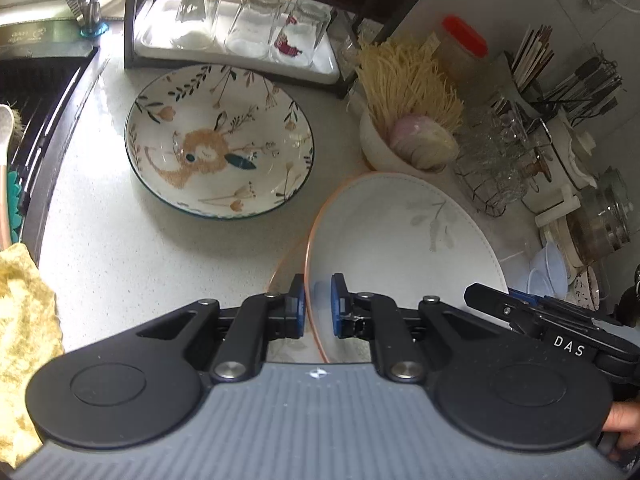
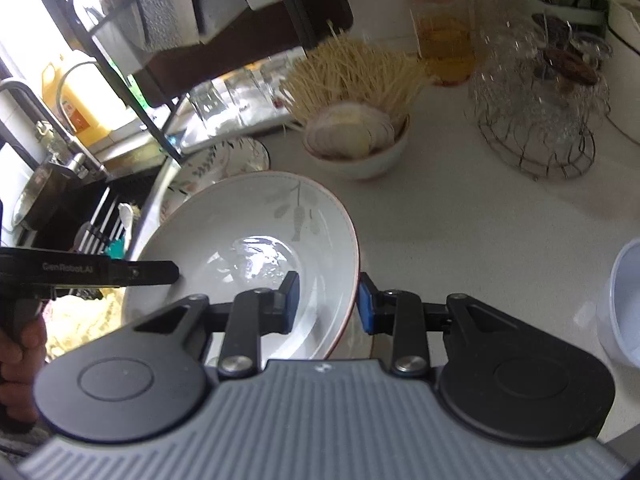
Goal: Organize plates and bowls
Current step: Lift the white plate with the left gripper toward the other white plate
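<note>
The speckled counter (image 1: 120,248) fills both views; the sink at the far left is cut off. At the lower centre a white bowl (image 1: 400,236) with an orange rim and a faint leaf print is held tilted above the counter. The left tongs (image 1: 318,306) pinch its near rim; the right tongs (image 2: 329,300) pinch the opposite rim. The rabbit-pattern plate (image 1: 218,140) lies flat at upper centre, and the right wrist view shows only an edge of it behind the bowl.
</note>
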The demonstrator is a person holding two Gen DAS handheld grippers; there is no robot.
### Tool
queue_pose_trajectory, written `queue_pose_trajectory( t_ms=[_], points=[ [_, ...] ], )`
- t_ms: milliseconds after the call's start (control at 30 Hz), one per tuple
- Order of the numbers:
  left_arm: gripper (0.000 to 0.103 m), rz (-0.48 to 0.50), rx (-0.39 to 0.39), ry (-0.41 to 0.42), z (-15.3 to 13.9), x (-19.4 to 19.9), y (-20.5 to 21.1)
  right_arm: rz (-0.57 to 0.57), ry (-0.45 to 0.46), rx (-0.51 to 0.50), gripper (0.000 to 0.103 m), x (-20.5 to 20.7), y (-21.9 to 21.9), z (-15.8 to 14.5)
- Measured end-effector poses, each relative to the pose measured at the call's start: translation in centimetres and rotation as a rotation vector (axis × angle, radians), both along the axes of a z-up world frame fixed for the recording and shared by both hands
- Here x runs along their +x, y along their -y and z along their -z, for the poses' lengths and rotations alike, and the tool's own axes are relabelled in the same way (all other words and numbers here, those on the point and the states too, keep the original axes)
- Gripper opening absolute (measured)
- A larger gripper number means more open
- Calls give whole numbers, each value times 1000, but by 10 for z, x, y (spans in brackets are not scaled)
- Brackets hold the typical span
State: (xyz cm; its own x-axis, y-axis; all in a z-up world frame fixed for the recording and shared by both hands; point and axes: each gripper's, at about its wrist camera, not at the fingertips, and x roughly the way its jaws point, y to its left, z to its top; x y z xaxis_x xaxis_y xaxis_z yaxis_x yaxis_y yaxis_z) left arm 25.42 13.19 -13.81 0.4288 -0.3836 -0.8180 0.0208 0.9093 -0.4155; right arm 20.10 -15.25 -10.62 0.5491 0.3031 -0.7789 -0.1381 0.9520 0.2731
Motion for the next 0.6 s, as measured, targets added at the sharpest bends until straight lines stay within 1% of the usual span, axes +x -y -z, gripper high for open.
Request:
queue_pose_trajectory(
  t_ms=[100,167,200,400,500,600],
  points=[
    [14,9,6,-37,11,-2,3,8,-36,-15,34,-1,-1,11],
    [14,13,0,-68,19,-3,4,34,-53,-33,29,-2,-1,16],
    [14,12,2,-83,23,-4,5,39,-66,-39,29,-1,-1,19],
    [14,19,20,-127,35,-4,10,50,-90,-55,28,-2,-1,29],
    [15,17,28,-142,39,-4,12,50,-84,-72,28,-3,-1,29],
    [15,-12,17,-181,46,-3,10,50,-79,-65,28,-3,0,28]
  ],
)
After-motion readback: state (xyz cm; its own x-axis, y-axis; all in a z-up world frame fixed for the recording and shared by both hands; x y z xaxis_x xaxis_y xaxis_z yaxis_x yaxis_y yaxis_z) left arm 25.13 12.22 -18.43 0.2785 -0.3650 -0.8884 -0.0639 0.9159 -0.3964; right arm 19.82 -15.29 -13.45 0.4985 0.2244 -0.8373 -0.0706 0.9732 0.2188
